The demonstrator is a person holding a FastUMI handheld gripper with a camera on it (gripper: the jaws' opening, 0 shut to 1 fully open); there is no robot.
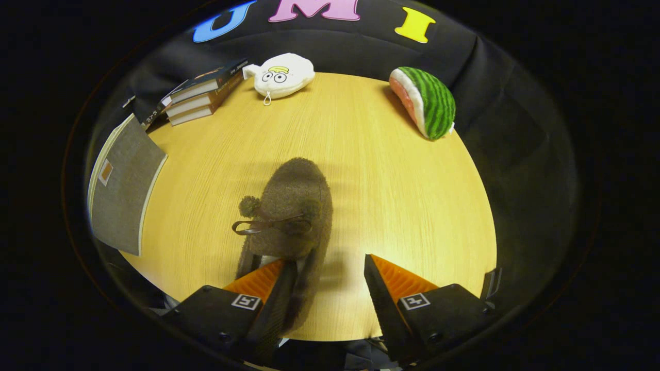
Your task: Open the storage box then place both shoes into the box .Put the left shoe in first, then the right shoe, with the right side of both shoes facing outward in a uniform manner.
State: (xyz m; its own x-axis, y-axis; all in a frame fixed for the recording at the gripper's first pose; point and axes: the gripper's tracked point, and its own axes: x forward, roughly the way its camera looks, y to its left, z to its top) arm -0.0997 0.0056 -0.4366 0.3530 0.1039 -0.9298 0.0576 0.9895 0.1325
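A brown fuzzy shoe [294, 201] with a thin bow and pom-poms lies on the wooden table [392, 206], its toe pointing away from me. My gripper [325, 264] is open over the shoe's heel end. One fingertip [268, 275] reaches into the shoe's opening. The other fingertip [384, 273] hangs over bare table to the right, apart from the shoe, so the shoe's right wall stands between the fingers. A grey fabric storage box [124, 188] with a small label sits at the table's left edge; I cannot tell whether it stands open.
A stack of books [203, 93] lies at the far left corner. A white plush toy [283, 74] and a plush watermelon slice [428, 100] sit along the far edge. The round table's rim curves close on the right.
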